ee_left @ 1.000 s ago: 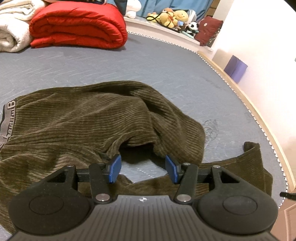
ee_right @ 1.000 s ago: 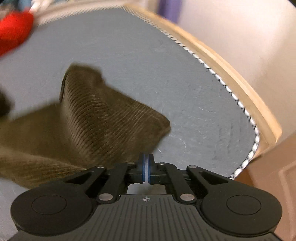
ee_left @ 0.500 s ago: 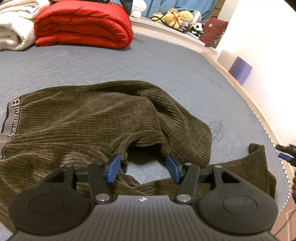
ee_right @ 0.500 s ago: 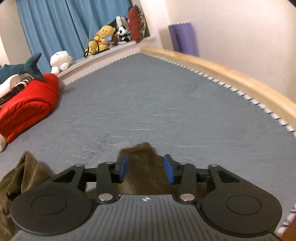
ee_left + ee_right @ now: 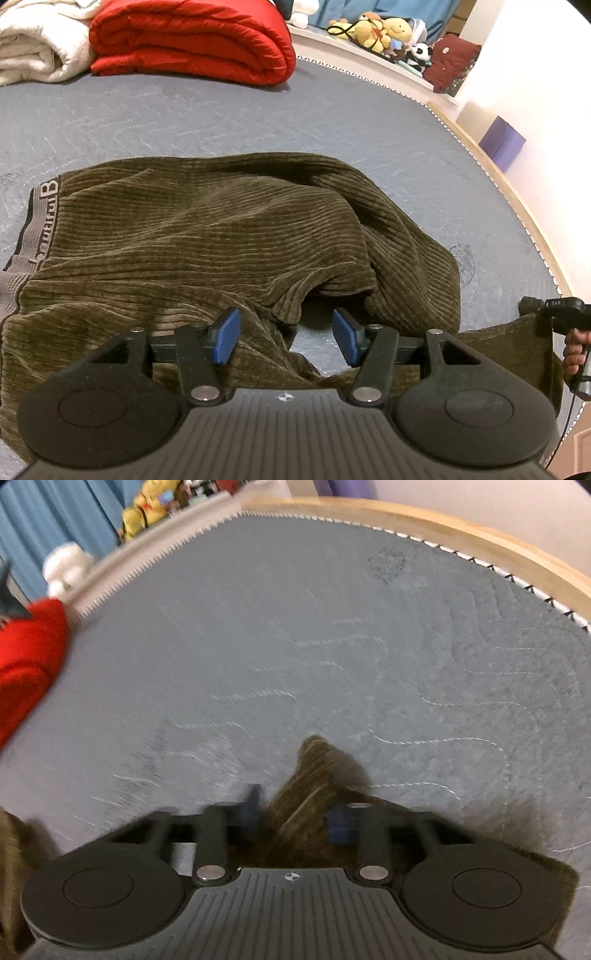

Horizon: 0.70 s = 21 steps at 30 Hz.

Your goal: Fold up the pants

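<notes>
Both grippers sat over the pants (image 5: 207,236): left gripper (image 5: 284,338) wide, empty; right gripper (image 5: 295,812) just closing, cloth between fingers.

Right-wrist view is motion-blurred: the right gripper (image 5: 293,812) jaws smear around a pants (image 5: 314,775) fold; pad contact is indeterminate. The waistband lettering (image 5: 44,221) is only partly legible.

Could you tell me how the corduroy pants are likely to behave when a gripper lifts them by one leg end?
The pants will probably drape and sag rather than hold shape: they already lie in soft folds on the mattress. The thick ribbed cloth looks fairly heavy, so it may drag. The ribs should give decent grip, so slipping seems unlikely.
</notes>
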Each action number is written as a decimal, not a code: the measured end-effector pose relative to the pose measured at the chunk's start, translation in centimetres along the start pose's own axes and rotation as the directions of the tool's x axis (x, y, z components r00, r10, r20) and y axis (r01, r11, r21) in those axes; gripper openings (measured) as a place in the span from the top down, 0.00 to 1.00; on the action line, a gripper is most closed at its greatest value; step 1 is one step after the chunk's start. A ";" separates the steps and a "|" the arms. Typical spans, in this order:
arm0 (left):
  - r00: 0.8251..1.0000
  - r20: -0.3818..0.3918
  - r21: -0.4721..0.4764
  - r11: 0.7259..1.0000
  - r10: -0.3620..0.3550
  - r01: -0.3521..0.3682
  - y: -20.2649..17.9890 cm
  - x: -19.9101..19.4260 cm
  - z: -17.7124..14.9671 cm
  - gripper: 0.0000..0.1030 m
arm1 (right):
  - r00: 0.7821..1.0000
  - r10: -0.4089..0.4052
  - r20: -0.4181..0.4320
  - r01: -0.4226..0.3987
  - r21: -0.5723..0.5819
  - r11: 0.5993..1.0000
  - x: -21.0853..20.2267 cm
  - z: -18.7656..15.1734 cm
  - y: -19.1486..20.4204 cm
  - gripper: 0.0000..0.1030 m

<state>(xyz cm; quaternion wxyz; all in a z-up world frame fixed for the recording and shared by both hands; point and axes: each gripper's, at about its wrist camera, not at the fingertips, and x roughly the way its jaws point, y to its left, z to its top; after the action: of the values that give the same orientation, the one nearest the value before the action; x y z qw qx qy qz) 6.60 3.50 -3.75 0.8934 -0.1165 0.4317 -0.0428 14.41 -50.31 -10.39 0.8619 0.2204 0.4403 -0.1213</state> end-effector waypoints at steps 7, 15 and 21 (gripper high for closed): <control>1.000 -0.007 0.015 1.000 -0.011 0.011 -1.1 0.7 0.2 0.41 | 0.952 -0.077 0.296 0.044 0.114 0.993 -5.5 1.1 -1.5 0.89; 1.000 -0.020 0.020 1.000 -0.016 0.016 -1.2 1.0 0.0 0.40 | 0.877 -0.117 0.465 0.029 0.192 0.981 -5.2 1.7 -6.5 0.31; 1.000 -0.013 0.029 0.999 -0.025 0.025 -1.6 0.7 0.0 0.36 | 0.925 -0.244 0.291 0.120 0.387 0.914 -4.3 0.6 -13.4 0.31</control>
<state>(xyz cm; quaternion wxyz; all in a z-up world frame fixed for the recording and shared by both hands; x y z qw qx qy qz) 7.06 1.83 -3.93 0.8917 -0.1084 0.4352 -0.0612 6.93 -62.27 -10.29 0.8528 0.3092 0.2771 -0.3167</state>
